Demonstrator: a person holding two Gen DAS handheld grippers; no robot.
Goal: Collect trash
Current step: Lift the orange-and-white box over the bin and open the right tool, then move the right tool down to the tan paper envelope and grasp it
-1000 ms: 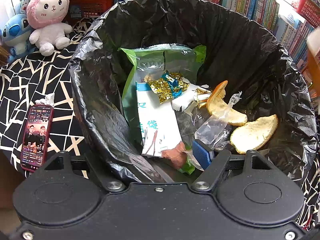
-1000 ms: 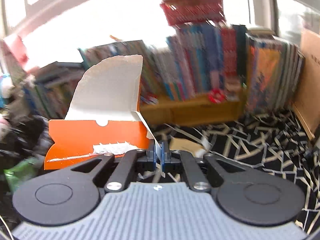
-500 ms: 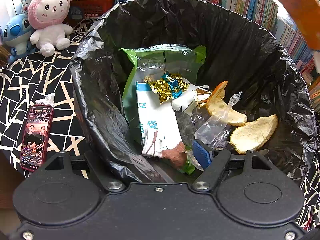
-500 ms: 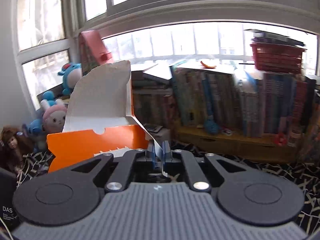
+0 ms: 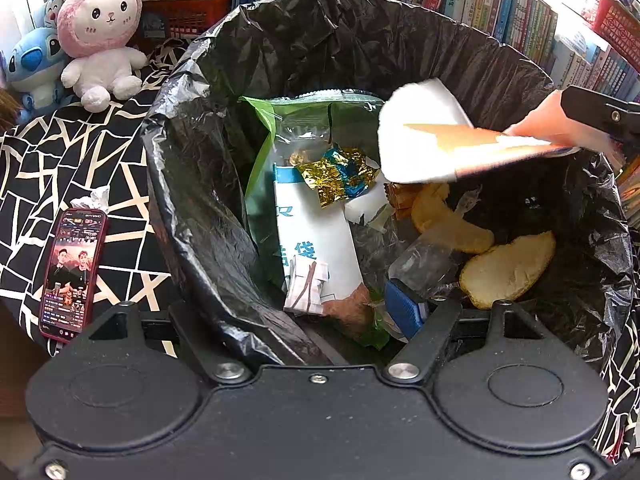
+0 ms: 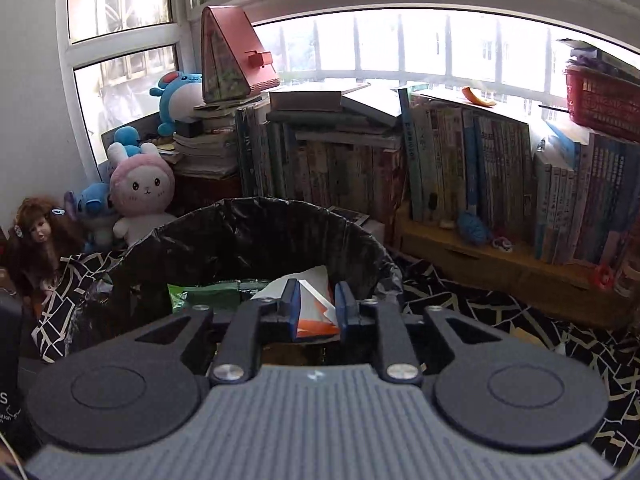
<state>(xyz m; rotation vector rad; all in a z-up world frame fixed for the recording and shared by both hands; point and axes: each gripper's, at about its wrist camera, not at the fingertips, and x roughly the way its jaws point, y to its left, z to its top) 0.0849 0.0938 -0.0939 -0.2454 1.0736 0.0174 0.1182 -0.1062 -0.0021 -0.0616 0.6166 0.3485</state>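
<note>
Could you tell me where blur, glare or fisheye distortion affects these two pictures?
Left wrist view: the orange and white carton over the bin is smeared by motion, the top right corner is blown out, and the bookshelf bows along the edge. Right wrist view: mostly sharp, but the windows are overexposed, the frame curves strongly, and the shelves below sit in backlit shade.

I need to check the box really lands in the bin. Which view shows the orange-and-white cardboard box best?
The left wrist view: the torn orange-and-white cardboard box shows broadly over the black-lined trash bin. The right wrist view shows only a sliver between the right hand-held gripper fingers.
</note>
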